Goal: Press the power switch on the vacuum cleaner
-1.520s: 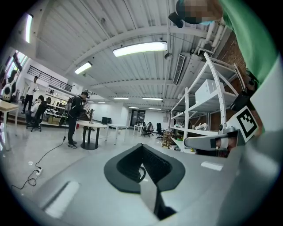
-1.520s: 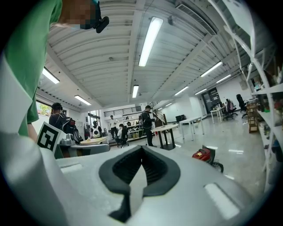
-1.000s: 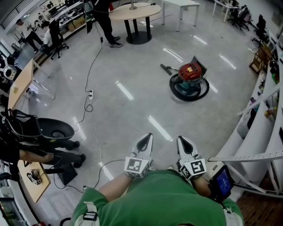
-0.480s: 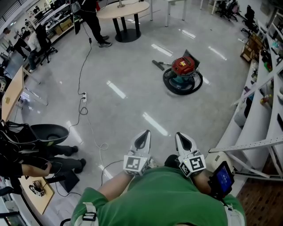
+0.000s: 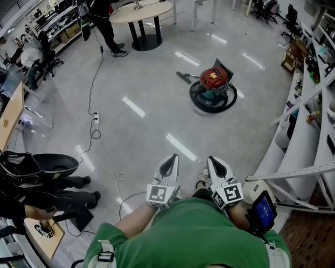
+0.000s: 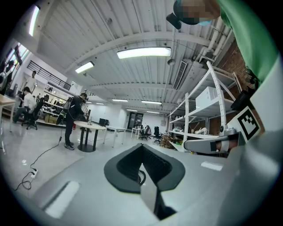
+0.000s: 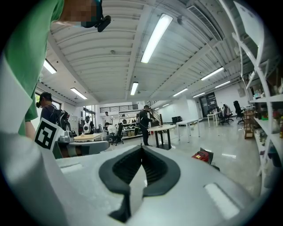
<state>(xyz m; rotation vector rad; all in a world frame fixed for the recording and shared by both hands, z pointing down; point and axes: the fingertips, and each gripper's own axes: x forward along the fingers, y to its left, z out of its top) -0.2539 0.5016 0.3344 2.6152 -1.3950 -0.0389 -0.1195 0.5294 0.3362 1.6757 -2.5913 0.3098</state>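
The vacuum cleaner (image 5: 213,88), a round teal canister with a red top and a dark hose coiled round its base, stands on the grey floor far ahead and to the right. In the right gripper view the vacuum cleaner (image 7: 202,155) is small, right of the jaws. Both grippers are held close to my body, well short of it. My left gripper (image 5: 170,158) (image 6: 142,145) is shut with nothing in it. My right gripper (image 5: 214,159) (image 7: 142,148) is also shut and empty.
A black cable with a power strip (image 5: 95,114) runs over the floor at the left. A round table (image 5: 138,13) with a standing person (image 5: 102,21) is at the far left. White shelving (image 5: 309,104) lines the right. A seated person (image 5: 47,183) is near left.
The head view has shifted: the vacuum cleaner now sits higher and further left in it. A shoe shows between the grippers. Both grippers keep the same shut pose.
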